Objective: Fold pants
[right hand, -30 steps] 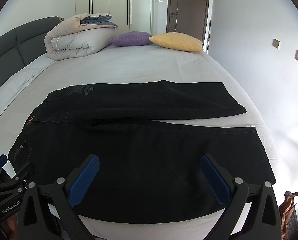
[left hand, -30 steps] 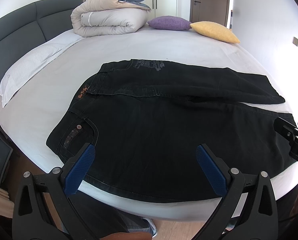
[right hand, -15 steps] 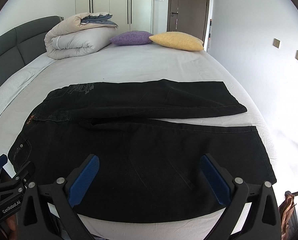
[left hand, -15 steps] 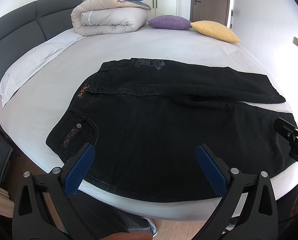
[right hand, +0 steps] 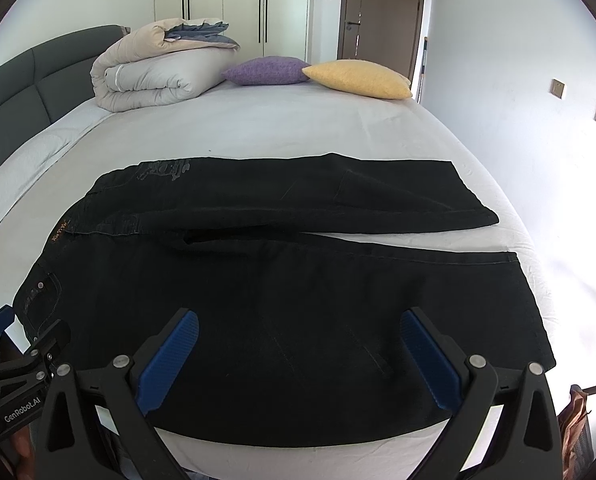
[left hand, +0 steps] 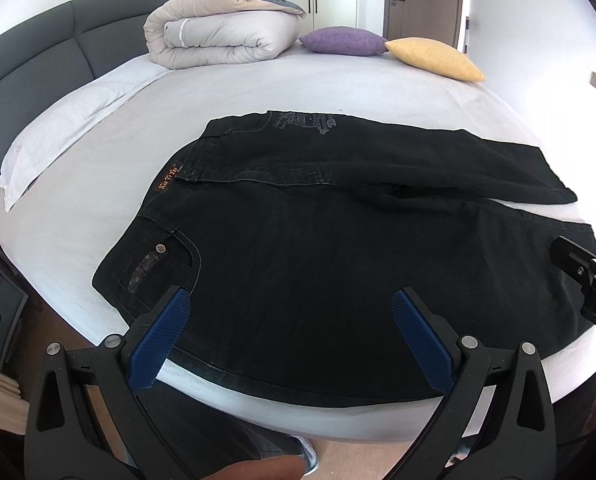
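Note:
Black jeans [left hand: 317, 240] lie flat across the near part of the white bed, waistband to the left, legs to the right; they also show in the right wrist view [right hand: 298, 292]. The two legs lie side by side with a narrow gap at the hems. My left gripper [left hand: 290, 320] is open and empty, hovering over the near edge by the hip pocket [left hand: 154, 260]. My right gripper [right hand: 298, 340] is open and empty over the near leg. Each gripper shows at the edge of the other's view.
A rolled beige duvet [left hand: 222, 36], a purple cushion [left hand: 341, 40] and a yellow cushion [left hand: 433, 58] lie at the bed's far side. A grey headboard [left hand: 30, 64] stands at left. The bed edge [left hand: 337, 420] and wood floor are just below the grippers.
Both views have drifted very slightly. The jeans and both open grippers stay as they were.

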### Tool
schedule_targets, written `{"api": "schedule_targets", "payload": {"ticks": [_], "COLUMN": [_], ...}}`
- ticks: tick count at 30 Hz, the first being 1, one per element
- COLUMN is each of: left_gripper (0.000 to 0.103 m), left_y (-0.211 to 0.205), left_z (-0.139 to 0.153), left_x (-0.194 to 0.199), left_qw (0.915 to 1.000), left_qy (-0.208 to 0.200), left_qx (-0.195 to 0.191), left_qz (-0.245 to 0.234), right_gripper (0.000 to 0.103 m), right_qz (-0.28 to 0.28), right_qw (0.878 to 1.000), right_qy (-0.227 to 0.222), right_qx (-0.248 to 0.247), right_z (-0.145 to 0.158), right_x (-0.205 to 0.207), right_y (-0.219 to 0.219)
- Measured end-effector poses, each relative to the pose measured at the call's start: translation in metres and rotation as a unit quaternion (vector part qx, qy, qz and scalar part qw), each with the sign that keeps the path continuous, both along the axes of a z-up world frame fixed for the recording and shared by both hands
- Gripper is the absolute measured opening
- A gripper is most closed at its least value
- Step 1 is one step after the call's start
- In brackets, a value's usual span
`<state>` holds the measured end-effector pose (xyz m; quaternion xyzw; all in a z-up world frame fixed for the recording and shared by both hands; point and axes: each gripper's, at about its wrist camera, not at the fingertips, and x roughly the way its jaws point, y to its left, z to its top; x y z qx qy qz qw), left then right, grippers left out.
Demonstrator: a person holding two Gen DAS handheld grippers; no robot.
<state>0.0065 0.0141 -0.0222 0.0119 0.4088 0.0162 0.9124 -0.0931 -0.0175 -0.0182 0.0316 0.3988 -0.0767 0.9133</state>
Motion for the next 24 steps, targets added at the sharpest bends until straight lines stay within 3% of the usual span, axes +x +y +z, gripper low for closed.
{"api": "schedule_targets", "payload": {"ticks": [8, 12, 17, 20, 21, 23, 24], "left_gripper": [0.103, 0.103, 0.103, 0.103, 0.103, 0.103, 0.103], "left_y": [0.003, 0.022, 0.053, 0.061, 0.062, 0.066, 0.070], "left_z": [-0.007, -0.006, -0.009, -0.010, -0.012, -0.014, -0.010], "left_x": [0.012, 0.038, 0.109, 0.145, 0.163, 0.195, 0.212], "left_qw": [0.9995, 0.9990, 0.9963, 0.9927, 0.9903, 0.9871, 0.9872], "left_qy": [-0.013, -0.024, 0.014, 0.004, 0.017, 0.037, 0.021], "left_qx": [0.023, 0.026, 0.019, 0.067, 0.082, 0.091, 0.099], "left_qz": [-0.018, -0.029, -0.083, -0.100, -0.111, -0.127, -0.123], "right_gripper": [0.103, 0.103, 0.103, 0.103, 0.103, 0.103, 0.103], "right_qz": [0.022, 0.068, 0.133, 0.164, 0.172, 0.184, 0.187], "right_qw": [1.000, 0.998, 0.991, 0.986, 0.985, 0.983, 0.982], "right_qy": [0.017, 0.019, 0.011, 0.010, 0.011, 0.014, 0.016], "right_qx": [-0.005, 0.004, 0.005, 0.005, 0.004, 0.004, 0.008], "right_z": [-0.006, -0.004, 0.003, 0.003, 0.003, 0.001, 0.001], "right_x": [0.015, 0.034, 0.062, 0.084, 0.092, 0.112, 0.118], "right_y": [0.003, 0.003, 0.004, -0.001, -0.003, -0.011, -0.013]}}
